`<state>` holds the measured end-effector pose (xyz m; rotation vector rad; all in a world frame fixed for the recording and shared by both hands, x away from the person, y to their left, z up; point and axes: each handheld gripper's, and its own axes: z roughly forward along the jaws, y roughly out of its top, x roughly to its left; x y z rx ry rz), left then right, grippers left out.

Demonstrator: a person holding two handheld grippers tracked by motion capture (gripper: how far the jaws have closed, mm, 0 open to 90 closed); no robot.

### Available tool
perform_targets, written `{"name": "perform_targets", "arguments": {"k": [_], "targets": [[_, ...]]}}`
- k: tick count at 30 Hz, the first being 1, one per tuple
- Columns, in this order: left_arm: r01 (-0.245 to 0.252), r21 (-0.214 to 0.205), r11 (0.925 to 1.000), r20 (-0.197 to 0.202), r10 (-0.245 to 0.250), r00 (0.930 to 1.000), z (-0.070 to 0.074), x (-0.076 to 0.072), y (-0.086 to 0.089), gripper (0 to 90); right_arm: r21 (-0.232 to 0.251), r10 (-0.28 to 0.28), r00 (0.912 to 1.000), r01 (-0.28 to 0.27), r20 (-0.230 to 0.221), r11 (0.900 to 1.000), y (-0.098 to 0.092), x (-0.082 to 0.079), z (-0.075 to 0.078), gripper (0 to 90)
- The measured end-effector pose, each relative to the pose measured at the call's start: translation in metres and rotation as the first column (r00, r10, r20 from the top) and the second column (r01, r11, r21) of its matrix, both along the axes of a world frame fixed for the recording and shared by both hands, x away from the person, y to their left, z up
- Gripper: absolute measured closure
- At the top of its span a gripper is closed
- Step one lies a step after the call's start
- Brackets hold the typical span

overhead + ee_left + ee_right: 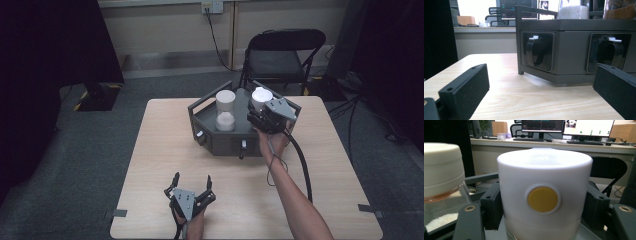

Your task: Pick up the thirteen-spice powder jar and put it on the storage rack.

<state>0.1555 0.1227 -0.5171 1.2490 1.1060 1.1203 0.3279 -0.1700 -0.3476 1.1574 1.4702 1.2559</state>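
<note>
Right gripper view: white-lidded jar [544, 195] between jaws.

High view looks down; both gripper views closely face the dark tray [227, 142].

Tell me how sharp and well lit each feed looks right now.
High view: dim, dark corners, table evenly lit. Left gripper view: its jaws blurred up close, dark tray sharp, window blown out. Right gripper view: white lid soft and overexposed, monitors behind clearer.

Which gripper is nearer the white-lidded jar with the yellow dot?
Right. The right gripper has its jaws on either side of the white-lidded jar on the dark tray; the left gripper rests open, away at the table's near edge.
</note>
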Motion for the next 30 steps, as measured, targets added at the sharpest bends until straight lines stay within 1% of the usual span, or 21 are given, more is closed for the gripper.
{"name": "perform_targets", "arguments": {"k": [4, 5, 10, 13, 16, 20, 21, 24, 27, 30], "targets": [[0.0, 0.0, 1.0, 0.0, 0.0, 1.0, 0.0, 0.0, 0.0, 0.1, 0.007, -0.001, 0.9999, 0.002, -0.017, 1.0, 0.001, 0.003, -0.002, 30.0], [0.0, 0.0, 1.0, 0.0, 0.0, 1.0, 0.0, 0.0, 0.0, 0.0, 0.001, -0.003, 0.9999, 0.003, -0.017, 1.0, 0.001, 0.003, -0.002, 30.0], [-0.001, 0.0, 1.0, 0.0, 0.001, 1.0, 0.0, 0.0, 0.0, 0.2, 0.011, -0.009, 0.9999, 0.009, -0.009, 0.9999, 0.002, 0.003, -0.005, 30.0], [-0.001, 0.0, 1.0, 0.0, 0.001, 1.0, 0.0, 0.0, 0.0, 0.2, 0.0, -0.007, 0.9999, 0.007, -0.008, 1.0, 0.002, 0.003, -0.005, 30.0], [-0.001, 0.0, 1.0, 0.0, 0.001, 1.0, 0.0, 0.0, 0.0, 0.2, 0.013, -0.014, 0.9999, 0.014, -0.005, 0.9998, 0.002, 0.002, -0.007, 30.0], [-0.001, 0.0, 1.0, 0.0, 0.001, 1.0, 0.0, 0.0, 0.0, 0.2, -0.012, 0.002, 1.0, -0.002, 0.008, 0.9999, 0.001, 0.001, -0.009, 30.0], [-0.001, 0.0, 1.0, 0.0, 0.001, 1.0, 0.0, 0.0, 0.0, 0.2, -0.009, 0.001, 1.0, -0.001, 0.007, 1.0, 0.001, 0.001, -0.009, 30.0], [-0.001, 0.0, 1.0, 0.0, 0.001, 1.0, 0.0, 0.0, 0.0, 0.2, 0.027, -0.007, 1.0, 0.007, 0.004, 0.9996, -0.001, 0.001, -0.01, 30.0], [-0.001, 0.0, 1.0, 0.0, 0.001, 1.0, 0.0, 0.0, 0.0, 0.2, 0.022, -0.003, 0.9999, 0.002, 0.013, 0.9997, -0.002, 0.0, -0.013, 30.0], [-0.001, 0.0, 1.0, 0.0, 0.001, 1.0, 0.0, 0.0, 0.0, 0.2, 0.03, -0.008, 0.9999, 0.007, 0.014, 0.9995, -0.002, 0.0, -0.013, 29.9]]}}
